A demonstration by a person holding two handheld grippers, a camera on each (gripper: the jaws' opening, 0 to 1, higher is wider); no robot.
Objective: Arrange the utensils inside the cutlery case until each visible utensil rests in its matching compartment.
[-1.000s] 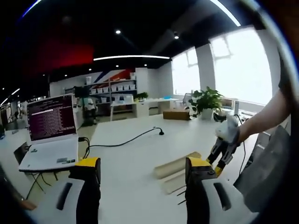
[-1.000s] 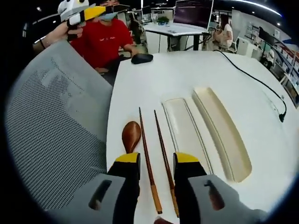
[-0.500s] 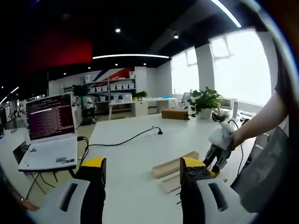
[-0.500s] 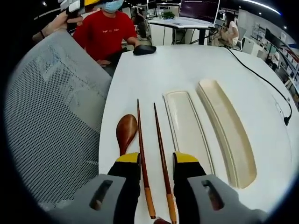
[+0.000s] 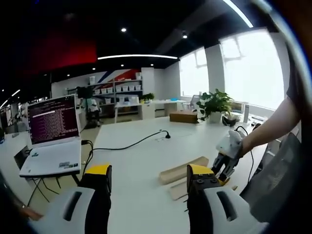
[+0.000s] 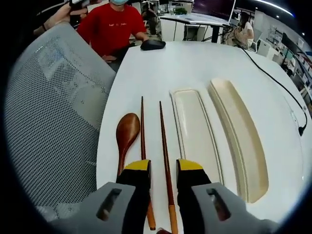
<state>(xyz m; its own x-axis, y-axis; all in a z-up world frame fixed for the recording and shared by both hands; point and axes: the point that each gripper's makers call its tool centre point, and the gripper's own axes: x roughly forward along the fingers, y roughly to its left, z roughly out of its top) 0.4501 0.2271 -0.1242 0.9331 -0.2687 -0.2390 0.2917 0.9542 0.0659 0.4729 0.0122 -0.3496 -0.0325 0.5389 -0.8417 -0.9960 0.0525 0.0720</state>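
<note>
Spoon first: brown wooden spoon (image 6: 126,138) lying left of my right gripper (image 6: 163,166), two brown wooden chopsticks (image 6: 164,146) running lengthwise along its spread jaws, cream two-trough cutlery case (image 6: 222,131) lying empty to the right. I'm holding my left gripper (image 5: 147,173) spread, farther off.

Glossy dark wooden spoon (image 6: 126,135) and chopsticks (image 6: 165,157) (lacquered-looking) lie on a smooth white table (image 6: 185,63).
</note>
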